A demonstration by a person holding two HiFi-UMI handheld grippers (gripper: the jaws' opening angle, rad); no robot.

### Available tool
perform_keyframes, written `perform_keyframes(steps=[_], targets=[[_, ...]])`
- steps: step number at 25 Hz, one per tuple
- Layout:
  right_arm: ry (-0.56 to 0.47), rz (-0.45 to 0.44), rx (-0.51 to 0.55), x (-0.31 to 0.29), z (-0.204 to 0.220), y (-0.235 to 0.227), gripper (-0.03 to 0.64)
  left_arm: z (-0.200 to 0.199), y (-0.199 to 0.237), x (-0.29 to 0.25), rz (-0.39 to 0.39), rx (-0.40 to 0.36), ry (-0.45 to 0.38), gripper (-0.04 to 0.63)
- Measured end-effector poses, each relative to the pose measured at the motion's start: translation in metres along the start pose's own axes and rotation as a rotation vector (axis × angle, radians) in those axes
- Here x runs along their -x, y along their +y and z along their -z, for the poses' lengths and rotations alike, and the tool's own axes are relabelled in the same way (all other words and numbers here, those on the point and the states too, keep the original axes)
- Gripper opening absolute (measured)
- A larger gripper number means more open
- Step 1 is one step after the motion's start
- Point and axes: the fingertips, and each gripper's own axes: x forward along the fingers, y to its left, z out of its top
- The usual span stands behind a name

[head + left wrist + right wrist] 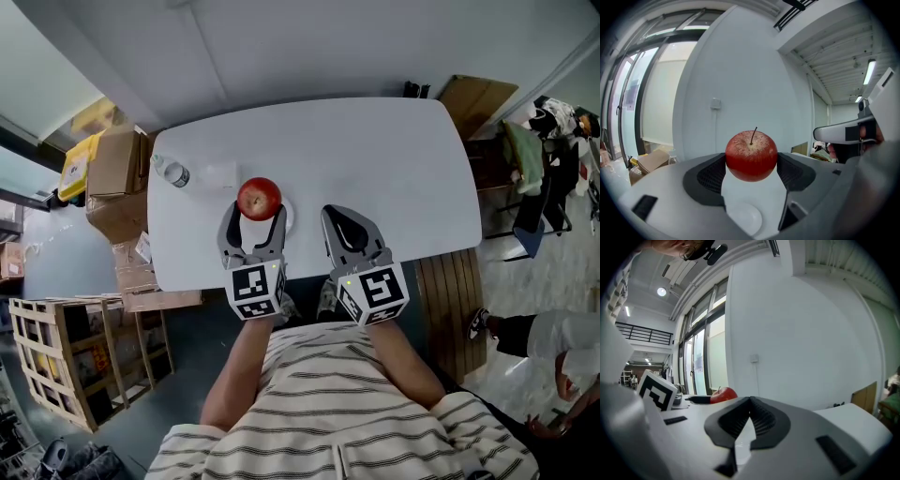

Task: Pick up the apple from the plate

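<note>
Grey pads of the right gripper (349,225) are pressed together with nothing between them. The left gripper (254,221) clamps the one red apple (751,155) across its widest part, just above the one white plate (744,218). The apple looks firm, smooth and fairly heavy, apt to bruise or slip, so a grip across its middle suits. Farther off, one bottle (172,172) sits on the table (375,159).

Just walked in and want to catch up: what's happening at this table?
A person works with a handheld gripper in each hand. The left gripper has its jaws closed on the red apple, which appears lifted just above the white plate on the white table. The right gripper is beside it, jaws together and holding nothing.
</note>
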Motion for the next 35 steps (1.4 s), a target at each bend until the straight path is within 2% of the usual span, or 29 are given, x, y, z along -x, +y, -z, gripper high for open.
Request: perform_keyframes(steps=[13, 35], targets=[[-0.022, 0.000, 0.012, 0.001, -0.013, 0.001, 0.014, -0.035, -0.009, 0.012, 0.010, -0.012, -0.068, 0.351], [-0.080, -0.011, 0.040, 0.002, -0.040, 0.009, 0.014, -0.072, -0.010, 0.026, 0.005, -0.025, -0.144, 0.351]])
